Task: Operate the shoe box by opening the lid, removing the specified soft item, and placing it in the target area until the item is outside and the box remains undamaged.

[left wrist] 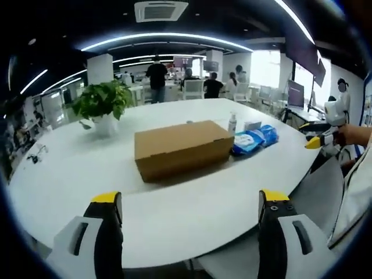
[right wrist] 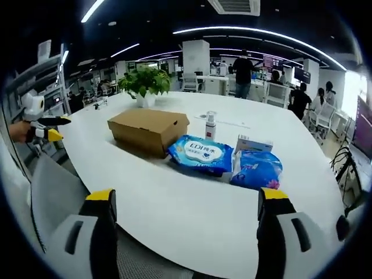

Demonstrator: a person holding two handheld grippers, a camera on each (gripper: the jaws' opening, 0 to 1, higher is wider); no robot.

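Still-shut shoe box (left wrist: 182, 148) on white table (left wrist: 192, 215) — both grippers (left (left wrist: 192, 200), right (right wrist: 186, 197)) wide open, empty.

The shoe box (left wrist: 181, 149) at frame centre looks like matt brown cardboard. The white table (left wrist: 192, 215) is smooth with a faint sheen. Right of the box, the blue wipe packs (right wrist: 201, 154) are glossy plastic film.

Both jaws gape wide on the left hand-held gripper (left wrist: 189, 212) and the right hand-held gripper (right wrist: 189, 212), each holding nothing.
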